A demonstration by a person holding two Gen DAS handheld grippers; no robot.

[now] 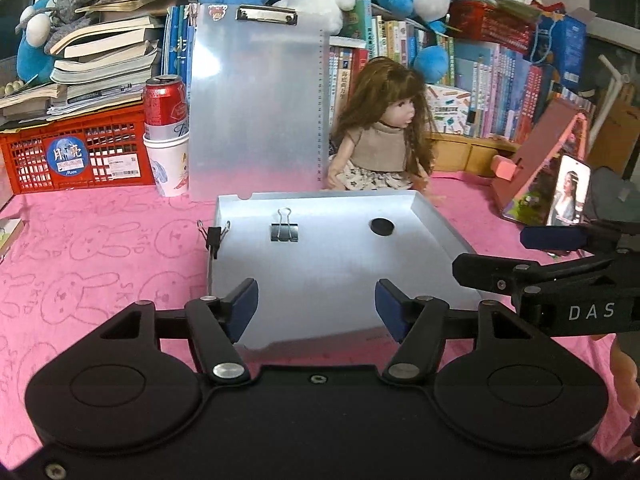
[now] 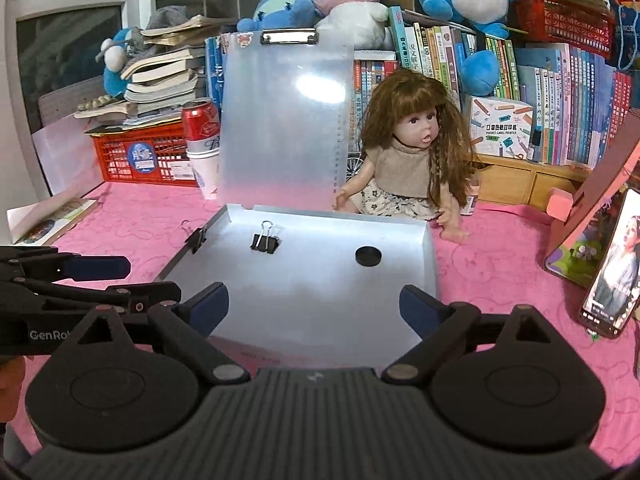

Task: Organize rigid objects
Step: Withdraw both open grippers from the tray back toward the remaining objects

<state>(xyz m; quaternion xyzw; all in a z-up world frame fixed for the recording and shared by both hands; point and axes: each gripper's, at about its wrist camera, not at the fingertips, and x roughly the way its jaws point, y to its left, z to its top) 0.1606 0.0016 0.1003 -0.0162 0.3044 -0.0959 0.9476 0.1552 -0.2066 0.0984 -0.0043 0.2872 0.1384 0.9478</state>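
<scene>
Nearest the lens in the left wrist view, the left gripper [image 1: 316, 310] stands with its blue-padded fingers [image 1: 243, 309] spread apart and nothing between them; they hover over the near end of the silver tray [image 1: 320, 280], which lies flat on the pink cloth [image 1: 100, 272]. In the right wrist view the right gripper [image 2: 314, 312] is spread wider still, also empty, its pads hanging above the same near end of the tray [image 2: 312, 300]. Each gripper shows at the edge of the other's view, so the two sit side by side, close together.

On the tray floor, well beyond both sets of fingertips, a black binder clip [image 1: 284, 229] lies near the far wall, left of centre, its wire handles pointing away. A black round disc [image 1: 382, 226] lies flat to its right, apart from it and about as far back. A second binder clip [image 1: 214, 236] is clamped on the tray's left rim, just left of the first, wire loops sticking out either side. None of the three touches a gripper.

Behind the tray a translucent clipboard [image 1: 260, 112] stands upright, a doll [image 1: 384, 132] sits to its right, and a red can [image 1: 166, 106] stands in a paper cup [image 1: 170, 168] to its left, beside a red crate [image 1: 80, 152]. A phone [image 1: 568, 192] leans on a pink stand at the right.
</scene>
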